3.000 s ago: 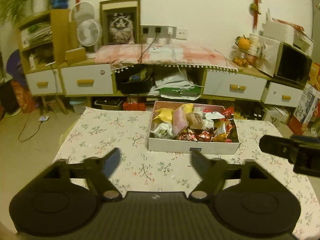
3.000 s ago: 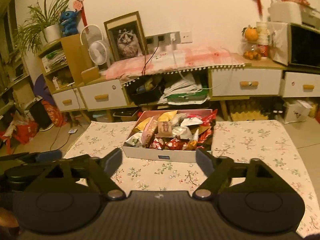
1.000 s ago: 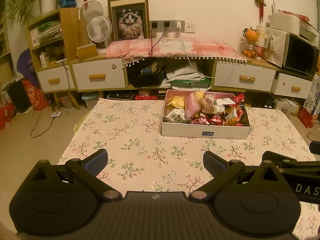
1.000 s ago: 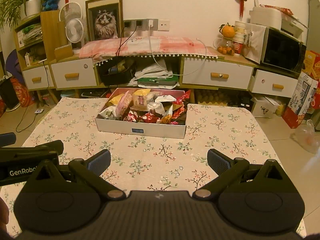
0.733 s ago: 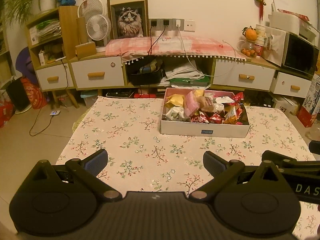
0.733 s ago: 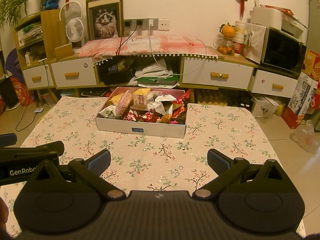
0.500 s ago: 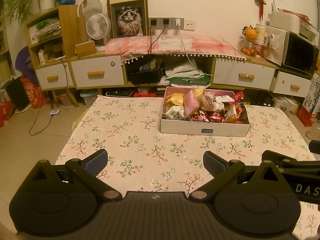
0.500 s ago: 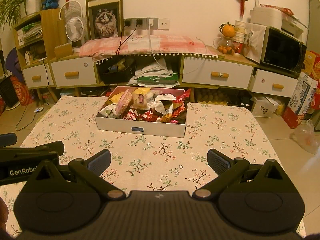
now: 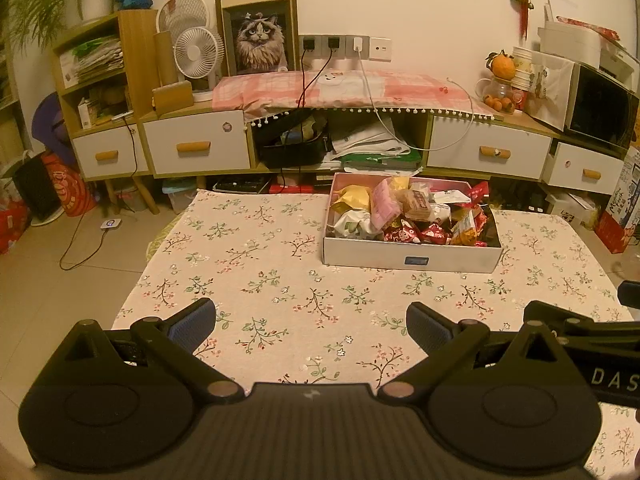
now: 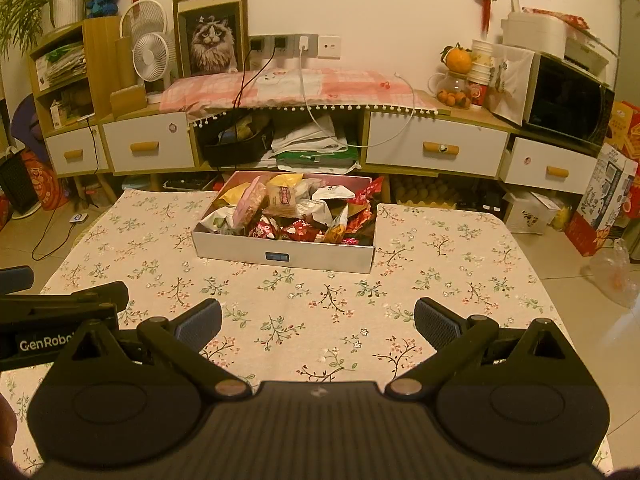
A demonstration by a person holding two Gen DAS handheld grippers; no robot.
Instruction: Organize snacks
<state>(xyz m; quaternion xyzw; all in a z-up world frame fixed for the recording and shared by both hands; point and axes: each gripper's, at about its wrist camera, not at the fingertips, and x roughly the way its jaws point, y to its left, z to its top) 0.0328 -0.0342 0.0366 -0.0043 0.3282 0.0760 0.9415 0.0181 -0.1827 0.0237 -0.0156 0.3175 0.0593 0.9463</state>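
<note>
Left hand-held gripper [image 9: 311, 322] at 6 o'clock in the left wrist view, fingers spread wide, nothing between them, hovering over the near edge of the surface [image 9: 248, 264] with its floral cloth. Cloth bare from 9 o'clock through the middle, no loose packets seen on it. Snack box [image 9: 412, 258], white, shallow, sits at about 1 o'clock from the left gripper, toward the far edge of the surface. Snacks [image 9: 408, 216] all inside it, heaped and mixed: yellow and pink packs toward the box's left, white wrappers in the middle, red foil packs front and right, some poking over the rim. Right hand-held gripper [image 10: 318, 320] also at 6 o'clock in its own view, fingers apart, empty; from there the box is at 12 o'clock, well apart from both tools. Step in hand, as a judgement: unclear. Snacks gathered in the box fits either a jumble waiting to be sorted or the gathered result with both grippers pulled clear, and the pictures don't settle it. Any reach into the box would need a forward approach over the front wall and a pinch on one thin crinkly wrapper without snagging neighbours.
</note>
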